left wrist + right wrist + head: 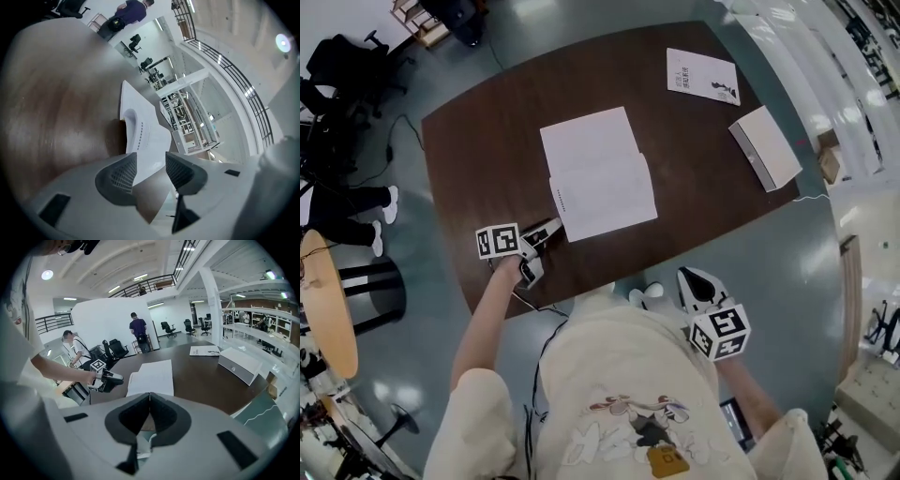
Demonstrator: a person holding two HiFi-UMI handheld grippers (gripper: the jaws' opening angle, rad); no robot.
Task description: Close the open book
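Around the open book [598, 174] there wasn't much clutter. A thin booklet [703, 76] lay at the far right of the dark counter [487, 141], and a white box [765, 147] sat near the right edge, well apart from the book. The box was closed, so no telling what was inside.

Off the counter to the left stood a round wooden table [326, 300], with some office chairs [342, 61] further back and a person [356, 211] standing between them.

The book itself lay flat in the middle of the counter, pages up. The left tongs [546, 230] were spread wide right at its near-left corner. In the left gripper view that corner showed in the gap, not pinched. Nothing stood in the way there.

The right tongs [692, 281] were fully closed on nothing and hung off the counter's near edge, over the floor.
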